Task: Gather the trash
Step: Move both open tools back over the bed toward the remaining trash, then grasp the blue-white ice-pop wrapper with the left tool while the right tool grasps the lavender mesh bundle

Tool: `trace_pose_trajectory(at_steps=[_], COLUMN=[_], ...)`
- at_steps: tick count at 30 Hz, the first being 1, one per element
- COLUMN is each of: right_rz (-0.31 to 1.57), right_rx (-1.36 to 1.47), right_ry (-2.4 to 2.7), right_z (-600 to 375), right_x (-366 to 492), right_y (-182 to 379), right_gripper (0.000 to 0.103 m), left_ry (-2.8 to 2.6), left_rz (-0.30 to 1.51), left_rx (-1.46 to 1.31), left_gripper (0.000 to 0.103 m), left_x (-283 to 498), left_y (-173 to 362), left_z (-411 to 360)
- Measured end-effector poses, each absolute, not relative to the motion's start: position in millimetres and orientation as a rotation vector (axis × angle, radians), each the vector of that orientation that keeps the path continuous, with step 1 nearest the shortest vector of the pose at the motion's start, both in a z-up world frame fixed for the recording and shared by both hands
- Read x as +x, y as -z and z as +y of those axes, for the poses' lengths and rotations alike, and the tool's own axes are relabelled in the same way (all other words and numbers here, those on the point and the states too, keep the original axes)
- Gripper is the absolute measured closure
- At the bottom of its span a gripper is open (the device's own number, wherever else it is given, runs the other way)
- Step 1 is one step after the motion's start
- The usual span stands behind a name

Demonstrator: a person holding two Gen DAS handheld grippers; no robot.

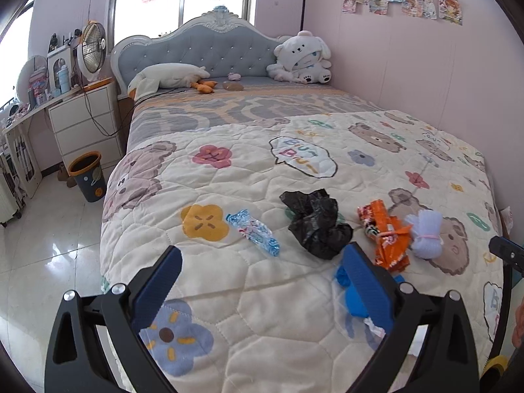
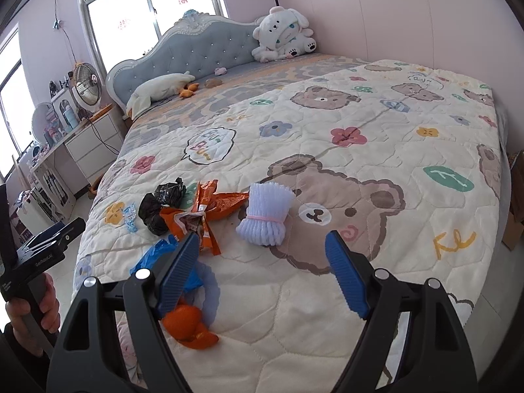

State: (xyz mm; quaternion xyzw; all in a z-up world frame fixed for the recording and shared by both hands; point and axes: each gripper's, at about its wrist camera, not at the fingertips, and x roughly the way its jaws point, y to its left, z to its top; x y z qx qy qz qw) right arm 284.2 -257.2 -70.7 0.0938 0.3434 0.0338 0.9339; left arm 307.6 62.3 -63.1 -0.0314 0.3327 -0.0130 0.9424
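Observation:
Trash lies on the bed's quilt [image 1: 262,327]: a blue-white wrapper [image 1: 253,231], a crumpled black bag [image 1: 316,222], an orange wrapper [image 1: 388,237], a white foam net [image 1: 424,234] and a blue plastic piece [image 1: 347,290] half hidden by a finger. My left gripper [image 1: 263,249] is open over the quilt, short of the black bag. My right gripper [image 2: 262,239] is open too, with the foam net [image 2: 265,216] just beyond its tips. Orange wrapper [image 2: 209,209], black bag [image 2: 162,203], blue plastic [image 2: 154,255] and an orange peel [image 2: 188,327] lie to its left.
A dark bin with an orange rim [image 1: 87,177] stands on the tiled floor left of the bed, by white drawers [image 1: 88,124]. Plush toys [image 1: 301,60] sit at the headboard. A pink wall runs along the bed's right side. A hand [image 2: 32,308] holds the left tool.

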Motion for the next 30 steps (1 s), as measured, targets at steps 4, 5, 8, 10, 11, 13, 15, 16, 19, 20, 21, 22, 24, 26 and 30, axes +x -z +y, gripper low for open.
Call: trace_pose_trajectory(at_steps=[4, 5, 8, 10, 11, 13, 15, 16, 19, 20, 21, 22, 24, 26, 30], right_rz=[0.728, 0.736, 0.756, 0.774, 0.786, 0.805, 0.818, 0.824, 0.846, 0.852, 0.857, 0.859, 0.861, 0.869, 0.864], right_rx=[0.185, 0.183, 0.179, 0.178, 0.181, 0.180, 0.177, 0.175, 0.171, 0.173, 0.177, 0.178, 0.173, 0.178, 0.155], right_ry=[-0.050, -0.043, -0.019, -0.003, 0.003, 0.019, 0.032, 0.036, 0.050, 0.054, 0.053, 0.051, 0.052, 0.042, 0.025], right_z=[-255.8, -256.1, -256.9, -257.6, -258.0, -258.4, -258.8, -258.4, -257.1, -257.1, -256.9, -256.0, -253.9, -251.2, -238.7], right_x=[312.3, 319.2, 338.7, 350.9, 356.9, 367.0, 374.6, 377.8, 387.5, 390.5, 393.2, 395.3, 400.3, 405.4, 407.8], right_y=[83.7, 87.3, 97.8, 106.2, 110.4, 118.1, 124.2, 126.9, 136.0, 138.6, 141.3, 143.2, 146.6, 149.9, 152.7], right_gripper=[0.027, 0.027, 0.027, 0.027, 0.027, 0.027, 0.027, 0.027, 0.027, 0.027, 0.027, 0.028, 0.028, 0.030, 0.038], left_ry=[-0.013, -0.018, -0.036, -0.038, -0.043, -0.050, -0.052, -0.049, -0.044, -0.038, -0.030, -0.026, -0.025, -0.009, 0.042], left_rz=[0.713, 0.726, 0.749, 0.771, 0.787, 0.813, 0.832, 0.840, 0.861, 0.865, 0.869, 0.870, 0.862, 0.856, 0.843], left_rx=[-0.087, -0.083, -0.079, -0.078, -0.079, -0.092, -0.109, -0.115, -0.122, -0.125, -0.127, -0.127, -0.127, -0.133, -0.132], left_gripper=[0.008, 0.008, 0.008, 0.008, 0.008, 0.008, 0.008, 0.008, 0.011, 0.015, 0.018, 0.021, 0.029, 0.038, 0.070], left_x=[336.9, 344.6, 363.1, 374.7, 381.1, 391.5, 400.1, 403.4, 412.0, 413.6, 414.8, 415.7, 416.9, 418.0, 418.2], left_y=[80.8, 85.4, 97.1, 105.2, 110.0, 118.6, 124.9, 127.4, 134.8, 136.8, 138.5, 139.7, 141.1, 142.5, 144.2], left_z=[71.7, 72.5, 73.5, 74.3, 75.0, 77.2, 77.4, 77.1, 74.1, 72.8, 71.4, 70.5, 67.9, 65.5, 57.3])
